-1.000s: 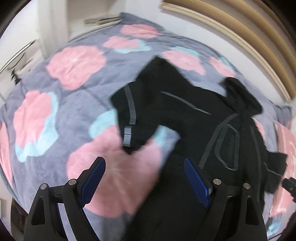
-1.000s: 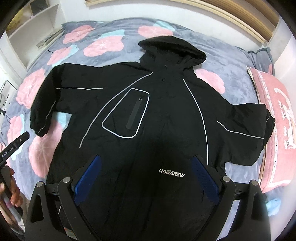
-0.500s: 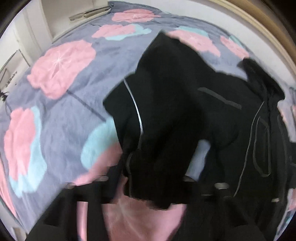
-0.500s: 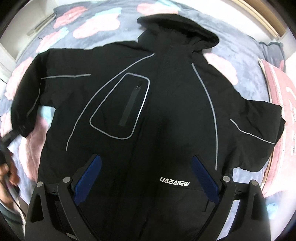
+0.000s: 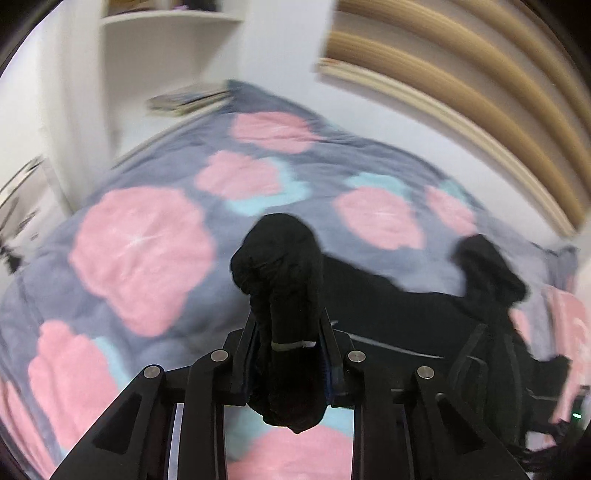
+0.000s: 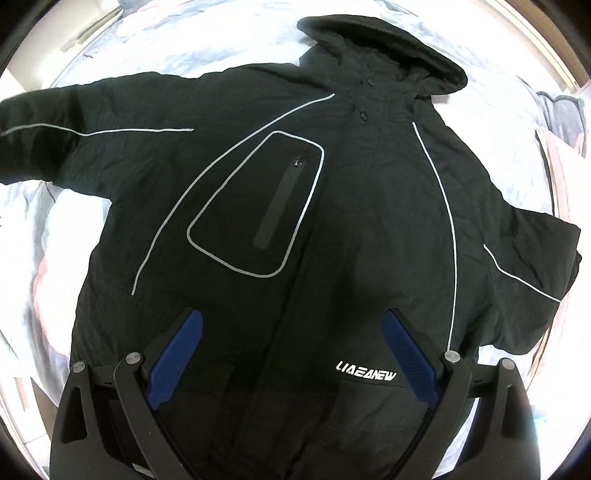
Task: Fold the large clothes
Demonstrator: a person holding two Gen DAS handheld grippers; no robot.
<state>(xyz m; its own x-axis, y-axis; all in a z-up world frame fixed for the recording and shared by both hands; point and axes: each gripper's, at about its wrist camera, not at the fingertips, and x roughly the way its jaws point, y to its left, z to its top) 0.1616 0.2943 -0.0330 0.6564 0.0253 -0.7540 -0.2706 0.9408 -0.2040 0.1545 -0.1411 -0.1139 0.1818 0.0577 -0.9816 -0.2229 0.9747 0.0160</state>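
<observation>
Your left gripper is clamped on a bunched sleeve of the black jacket, the cuff hanging out below the fingers and the fabric rising in a dark column that blocks the middle of that view. Your right gripper hangs with its blue pads spread wide, holding nothing, directly above the jacket's lower front, near the white logo. The jacket lies face up on the flowered blanket, chest pocket at its middle, hood at the far end. Beyond the bed you have a stack of books, a white shelf and a slatted wooden headboard.
</observation>
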